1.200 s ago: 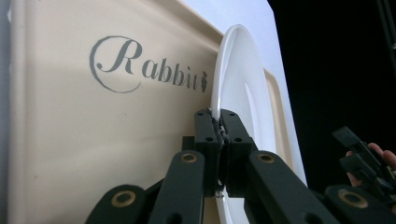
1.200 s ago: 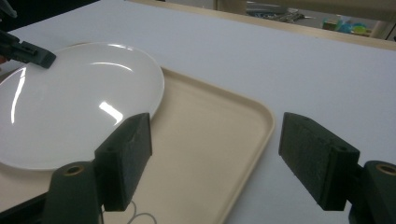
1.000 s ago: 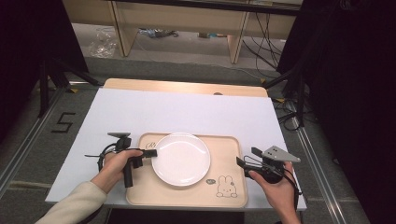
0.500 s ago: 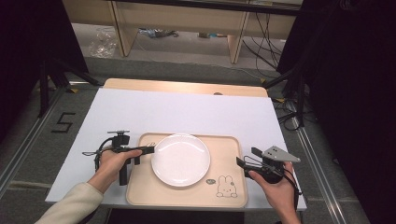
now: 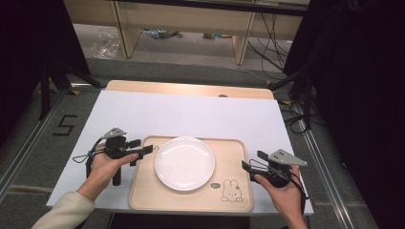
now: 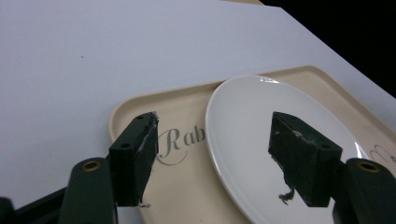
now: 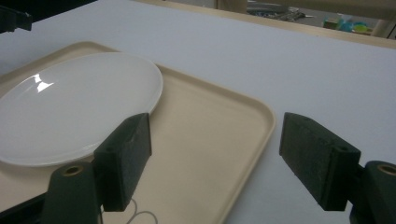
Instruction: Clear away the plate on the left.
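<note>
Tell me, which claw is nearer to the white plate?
The left claw. Its open jaws hang just off the plate's left rim, over the tray's left edge. The right claw, also open, sits at the tray's right edge, a stretch of bare tray away.

Round white plate lies flat, empty, on the beige tray, left of centre

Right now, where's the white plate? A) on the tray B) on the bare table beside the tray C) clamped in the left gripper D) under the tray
A: the plate lies flat on the tray, and the left gripper has open jaws with nothing between them.
</note>
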Action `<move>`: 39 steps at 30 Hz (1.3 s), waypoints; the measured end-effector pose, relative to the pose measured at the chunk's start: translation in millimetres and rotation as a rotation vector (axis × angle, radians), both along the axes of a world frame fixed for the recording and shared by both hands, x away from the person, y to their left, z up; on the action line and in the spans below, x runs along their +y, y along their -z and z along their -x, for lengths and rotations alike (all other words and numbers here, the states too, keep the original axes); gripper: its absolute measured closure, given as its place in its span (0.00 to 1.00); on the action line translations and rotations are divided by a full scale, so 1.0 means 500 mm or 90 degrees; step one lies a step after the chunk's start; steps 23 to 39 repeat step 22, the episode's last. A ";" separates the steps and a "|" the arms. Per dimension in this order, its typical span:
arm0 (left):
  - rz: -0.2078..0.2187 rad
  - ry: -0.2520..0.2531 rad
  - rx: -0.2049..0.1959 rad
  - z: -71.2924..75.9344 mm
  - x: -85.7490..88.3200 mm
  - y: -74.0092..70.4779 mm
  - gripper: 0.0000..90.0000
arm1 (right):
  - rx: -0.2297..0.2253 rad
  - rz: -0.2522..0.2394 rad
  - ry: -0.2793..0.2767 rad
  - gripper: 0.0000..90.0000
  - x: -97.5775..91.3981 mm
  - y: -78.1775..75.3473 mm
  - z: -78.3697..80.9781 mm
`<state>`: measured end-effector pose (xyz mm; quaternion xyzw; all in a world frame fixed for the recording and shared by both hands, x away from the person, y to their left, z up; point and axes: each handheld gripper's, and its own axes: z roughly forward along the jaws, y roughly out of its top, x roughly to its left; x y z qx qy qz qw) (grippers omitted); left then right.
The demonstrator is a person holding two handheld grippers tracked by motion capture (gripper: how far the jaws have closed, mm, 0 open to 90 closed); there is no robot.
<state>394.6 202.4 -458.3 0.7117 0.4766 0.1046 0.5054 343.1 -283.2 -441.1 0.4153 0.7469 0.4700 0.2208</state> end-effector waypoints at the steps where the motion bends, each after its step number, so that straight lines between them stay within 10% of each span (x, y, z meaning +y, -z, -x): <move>1: -0.011 0.000 -0.007 0.003 0.008 -0.001 0.36 | 0.000 0.000 0.000 0.29 0.000 0.000 0.000; 18: -0.005 -0.006 -0.148 0.092 0.083 -0.022 0.25 | -0.004 0.030 0.006 0.29 -0.008 -0.003 0.002; 39: -0.010 -0.006 -0.149 0.094 0.084 -0.021 0.23 | -0.009 0.035 0.007 0.28 -0.008 -0.002 0.000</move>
